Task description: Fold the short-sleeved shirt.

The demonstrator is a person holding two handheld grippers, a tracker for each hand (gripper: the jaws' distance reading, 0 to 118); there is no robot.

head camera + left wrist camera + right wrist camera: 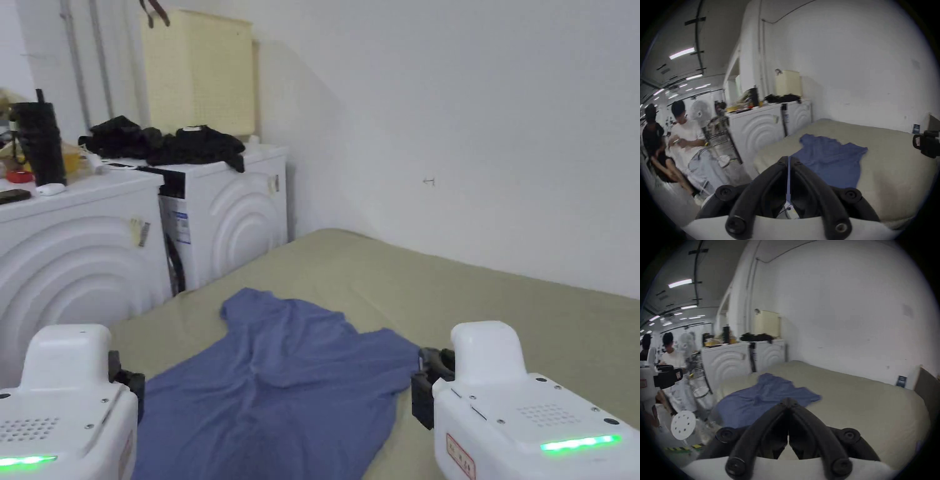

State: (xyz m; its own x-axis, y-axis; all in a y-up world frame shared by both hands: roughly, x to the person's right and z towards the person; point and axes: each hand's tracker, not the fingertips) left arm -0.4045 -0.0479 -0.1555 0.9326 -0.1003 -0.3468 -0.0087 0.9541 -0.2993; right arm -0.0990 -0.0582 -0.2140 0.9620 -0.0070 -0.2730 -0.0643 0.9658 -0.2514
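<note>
Two tongs wait near the blue shirt (281, 387), which lies spread out on the bed (500, 300) so I can fold it. My left tongs (789, 160) and right tongs (788, 400) are both closed on nothing, one by each side of the shirt.

The left gripper (789, 160) has its two jaws pressed close, with just a thin slit between them. The right gripper (788, 400) has its jaws touching at the tips. Both point forward, side by side.
</note>
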